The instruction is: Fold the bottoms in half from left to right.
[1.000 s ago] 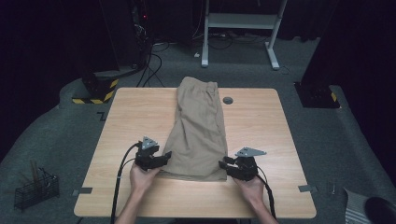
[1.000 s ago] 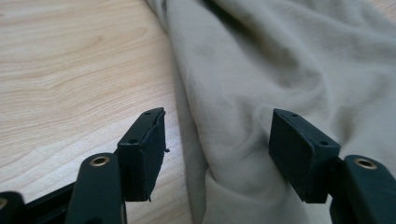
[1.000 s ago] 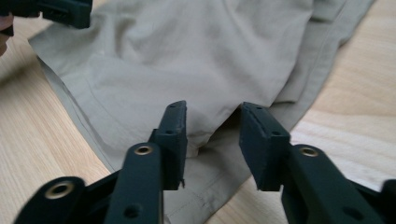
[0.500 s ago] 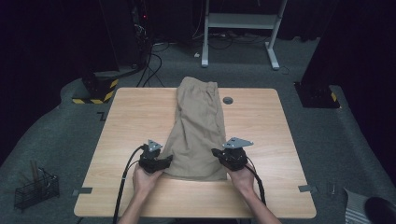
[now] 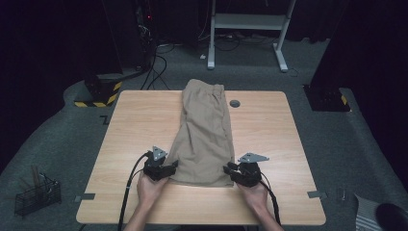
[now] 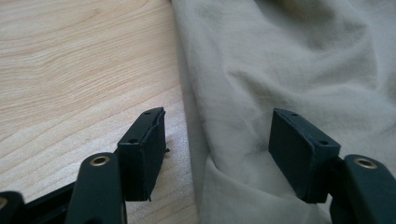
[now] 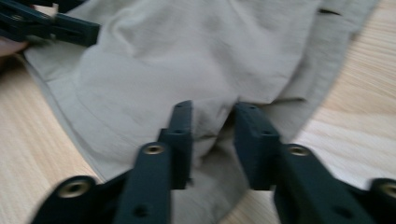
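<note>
The shorts (image 5: 204, 134) lie flat and lengthwise on the table (image 5: 130, 125), the waistband at the far edge and the hem toward the person. The left gripper (image 5: 168, 166) stands at the near left corner of the hem, and the right gripper (image 5: 230, 169) at the near right corner.

In the left gripper view the jaws stand wide apart. The side edge of the shorts (image 6: 280, 70) runs up between them: the left jaw rests over bare wood, just beside the cloth, and the right jaw lies over the cloth. The pads do not press on anything, so this gripper is released.

In the right gripper view the jaws are much nearer to each other, and a raised fold of the shorts (image 7: 196, 60) sits in the gap between them. The jaws have just been opening again after a tighter pinch. A narrow dark gap shows beside the fold, so the cloth is between the pads but I cannot tell if they really clamp it. The left gripper (image 7: 51, 25) shows far off, at the other corner of the hem.

Compared with one second ago, both hands are again at the outer corners; half a second ago they stood closer together and slightly farther up on the cloth. The shorts keep the same place and shape on the table
</note>
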